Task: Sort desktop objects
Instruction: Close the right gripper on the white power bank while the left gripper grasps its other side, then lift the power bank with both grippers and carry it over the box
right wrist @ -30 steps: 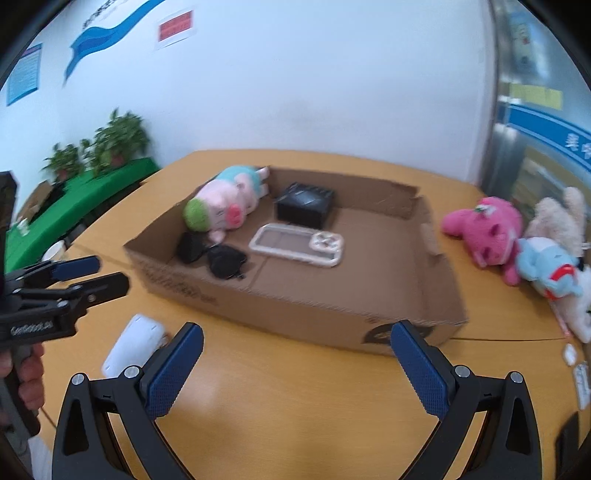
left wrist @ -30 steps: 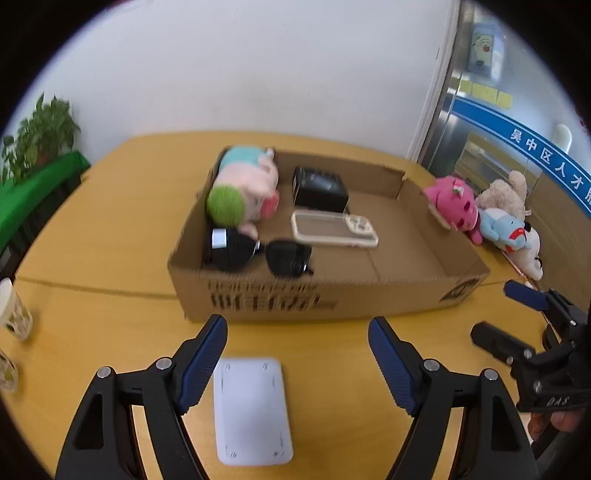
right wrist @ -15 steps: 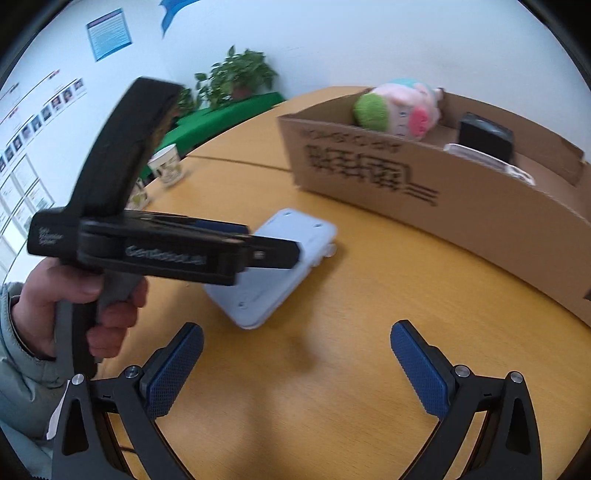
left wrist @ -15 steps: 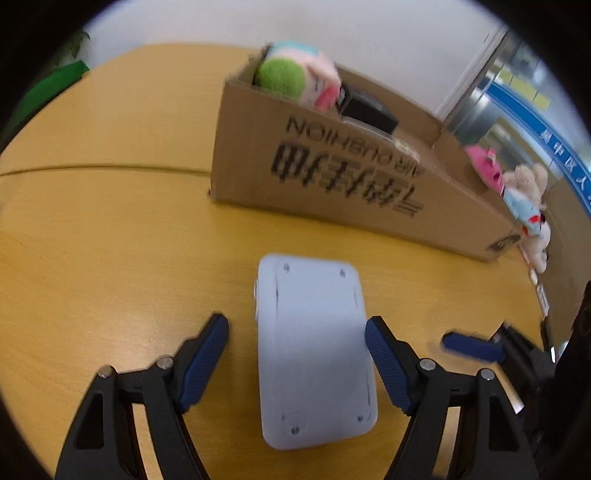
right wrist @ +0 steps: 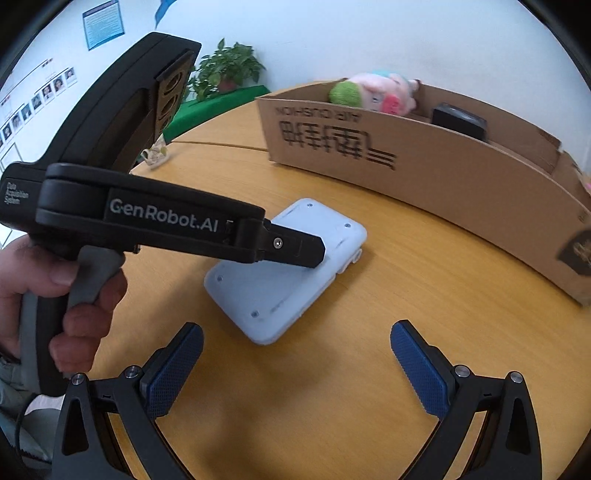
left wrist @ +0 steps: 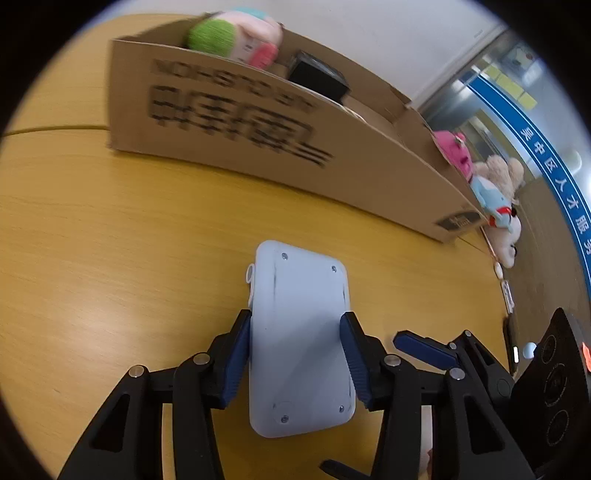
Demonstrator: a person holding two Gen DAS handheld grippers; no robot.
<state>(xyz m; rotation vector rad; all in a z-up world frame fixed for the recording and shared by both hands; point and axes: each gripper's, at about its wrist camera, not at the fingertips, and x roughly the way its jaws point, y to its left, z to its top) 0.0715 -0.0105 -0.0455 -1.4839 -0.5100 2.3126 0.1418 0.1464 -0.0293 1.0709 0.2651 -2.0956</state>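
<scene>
Two grippers over one wooden tabletop.

Item 1: left gripper. Jaws clamped on the long sides of the pale blue-white device, blue pads pressed against both edges. In the right wrist view the same left gripper reaches in from the left, held in a hand, with its tip over the device.

Item 2: pale blue-white device. Flat, rounded rectangle, small screws at the corners facing up. It lies on the tabletop in front of the cardboard box, apart from the box wall.

Item 3: right gripper. Jaws wide apart, nothing between them, low over bare wood near the device's near end. One blue finger of it shows in the left wrist view just to the right of the left gripper.

Item 4: cardboard box, open top, upside-down printed lettering on the near wall. Inside: a pink plush with a green patch at the left end and a black boxy object beside it.

Item 5: plush toys, pink, beige and blue, on the tabletop beyond the box's right end.

Item 6: potted plant behind the tabletop.
</scene>
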